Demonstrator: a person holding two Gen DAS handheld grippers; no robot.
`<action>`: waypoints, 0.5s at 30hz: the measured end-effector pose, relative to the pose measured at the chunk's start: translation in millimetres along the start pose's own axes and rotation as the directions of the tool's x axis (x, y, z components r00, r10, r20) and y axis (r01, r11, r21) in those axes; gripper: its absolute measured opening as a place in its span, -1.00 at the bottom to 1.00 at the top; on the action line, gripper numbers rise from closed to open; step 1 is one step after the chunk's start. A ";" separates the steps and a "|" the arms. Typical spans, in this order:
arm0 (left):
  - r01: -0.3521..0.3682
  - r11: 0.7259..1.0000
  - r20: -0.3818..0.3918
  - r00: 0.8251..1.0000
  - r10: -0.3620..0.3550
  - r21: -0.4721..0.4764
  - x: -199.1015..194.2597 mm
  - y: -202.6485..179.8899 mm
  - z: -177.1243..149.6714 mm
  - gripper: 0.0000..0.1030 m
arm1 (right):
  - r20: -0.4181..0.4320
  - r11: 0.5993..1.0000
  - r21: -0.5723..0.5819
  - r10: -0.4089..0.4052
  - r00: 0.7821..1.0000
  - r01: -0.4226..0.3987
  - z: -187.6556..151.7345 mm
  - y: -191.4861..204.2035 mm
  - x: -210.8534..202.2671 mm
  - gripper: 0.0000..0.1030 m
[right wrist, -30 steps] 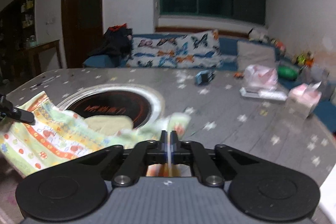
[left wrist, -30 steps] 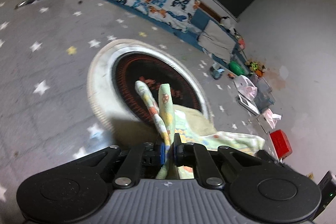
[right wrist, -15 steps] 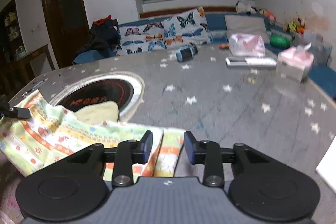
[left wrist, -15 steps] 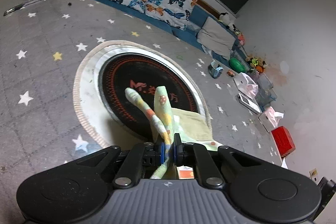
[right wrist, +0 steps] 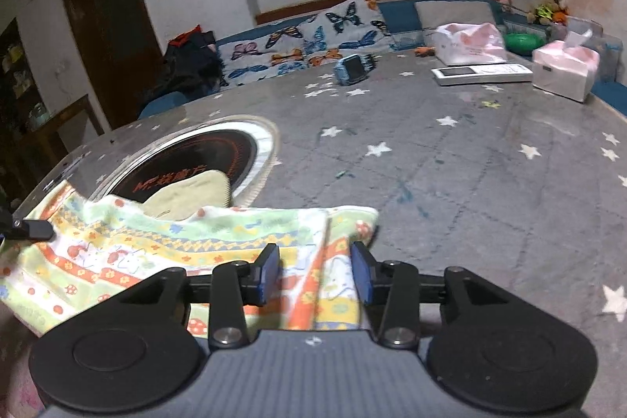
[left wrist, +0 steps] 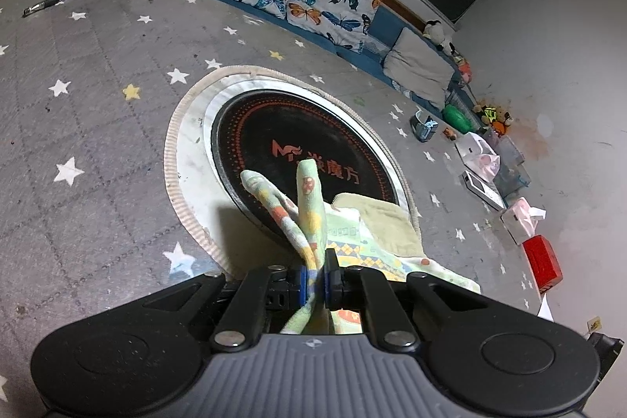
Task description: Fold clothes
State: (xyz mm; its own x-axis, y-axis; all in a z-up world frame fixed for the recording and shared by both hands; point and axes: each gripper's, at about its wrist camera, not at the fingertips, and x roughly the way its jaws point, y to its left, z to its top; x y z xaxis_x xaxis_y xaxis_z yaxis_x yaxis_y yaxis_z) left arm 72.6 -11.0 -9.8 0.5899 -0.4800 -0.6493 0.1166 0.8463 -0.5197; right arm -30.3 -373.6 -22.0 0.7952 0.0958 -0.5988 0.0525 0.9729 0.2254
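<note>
The patterned cloth (right wrist: 188, 245) lies along the lower left of the right wrist view, spread on the grey star-printed table (right wrist: 470, 175), its long axis running left to right across the frame, with its far edge overlapping the round black hob (right wrist: 203, 159) set in the tabletop. A pale yellow cloth (right wrist: 192, 194) shows beneath it on the hob's near side. The right gripper (right wrist: 315, 277) stands with its jaws spread apart, holding nothing; the right-hand end of the patterned cloth, where a doubled layer makes a seam, lies directly below and between its blue pads (right wrist: 270, 273). The left gripper (left wrist: 314, 277) is pressed together on a bunched corner of the same cloth, which rises past its tips in two rolled lobes at the lower centre of the left wrist view; in the right wrist view that gripper's tip shows at the left edge, at the cloth's far end. So the cloth stretches between the two tools, one end pinched and the other lying free under open jaws. The free end is nearer the right gripper. Whether that end is about to be gripped or has just been laid down cannot be settled from this, though the cloth does look at least partly doubled over.
</note>
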 end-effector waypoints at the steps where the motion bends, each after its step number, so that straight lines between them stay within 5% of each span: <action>1: 0.000 1.000 0.000 1.000 0.000 0.002 -0.1 0.0 -0.2 -0.84 | -0.001 1.000 -0.008 0.002 1.000 -0.002 -0.2 2.8 1.0 -0.48; 4: 0.000 1.000 0.000 1.000 0.000 0.011 -1.0 -1.8 0.0 -0.84 | -0.002 0.999 -0.032 0.003 1.000 -0.003 0.0 10.1 2.9 -0.79; 15: 0.051 0.992 0.004 0.999 -0.051 0.115 6.7 -47.3 14.9 -0.84 | 0.130 0.990 -0.123 -0.046 0.990 0.062 36.5 15.8 -27.0 -0.84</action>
State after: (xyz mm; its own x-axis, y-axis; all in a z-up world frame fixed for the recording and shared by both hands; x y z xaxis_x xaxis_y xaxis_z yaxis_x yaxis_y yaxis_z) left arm 82.8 -50.8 18.8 0.5862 -0.5219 -0.6196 0.2371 0.8419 -0.4848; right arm -28.9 -368.4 25.7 0.8634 0.0225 -0.5039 0.0275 0.9954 0.0917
